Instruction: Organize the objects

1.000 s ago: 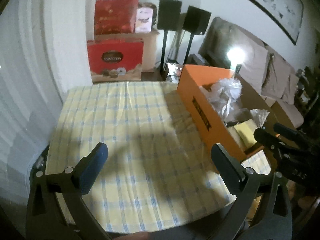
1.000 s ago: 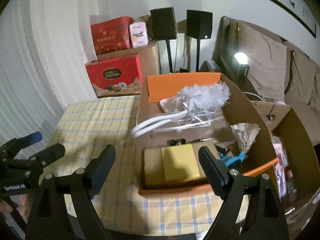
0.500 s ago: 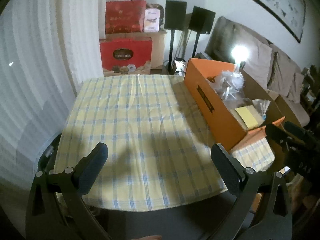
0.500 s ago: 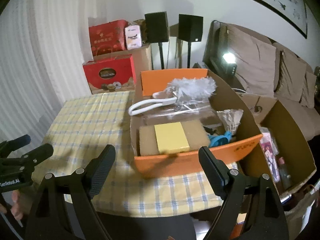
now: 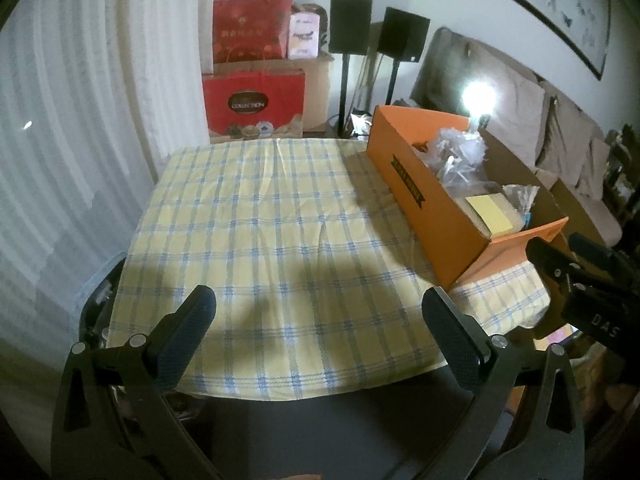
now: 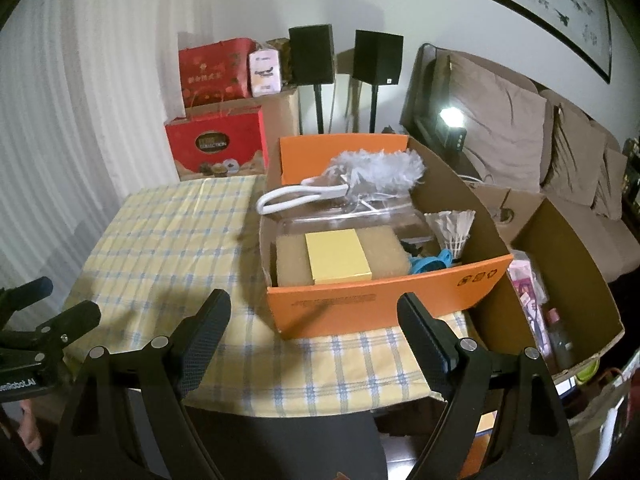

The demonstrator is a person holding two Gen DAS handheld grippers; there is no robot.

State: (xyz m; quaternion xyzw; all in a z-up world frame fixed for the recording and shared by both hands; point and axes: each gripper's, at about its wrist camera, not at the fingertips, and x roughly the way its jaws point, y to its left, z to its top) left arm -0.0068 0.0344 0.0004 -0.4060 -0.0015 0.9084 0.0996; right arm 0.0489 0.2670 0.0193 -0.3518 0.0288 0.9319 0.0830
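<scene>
Both tools have drawn back from the desk since the earlier frame, so its near edge now shows. The left tool (image 5: 319,312) hangs with its jaws wide apart and empty over the yellow-and-blue checked tablecloth (image 5: 260,232). The right tool (image 6: 314,320) likewise stands spread and empty, facing the orange cardboard box (image 6: 372,300) at the desk's right side. Inside lie a yellow sticky-note pad (image 6: 338,256), a white feather duster (image 6: 376,168) and a white shuttlecock (image 6: 454,228).

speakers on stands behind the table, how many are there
2. One black speaker stands right of the red gift bags, and the second speaker is beside it, nearer the sofa. Both sit against the back wall; more could be hidden behind the boxes.
</scene>
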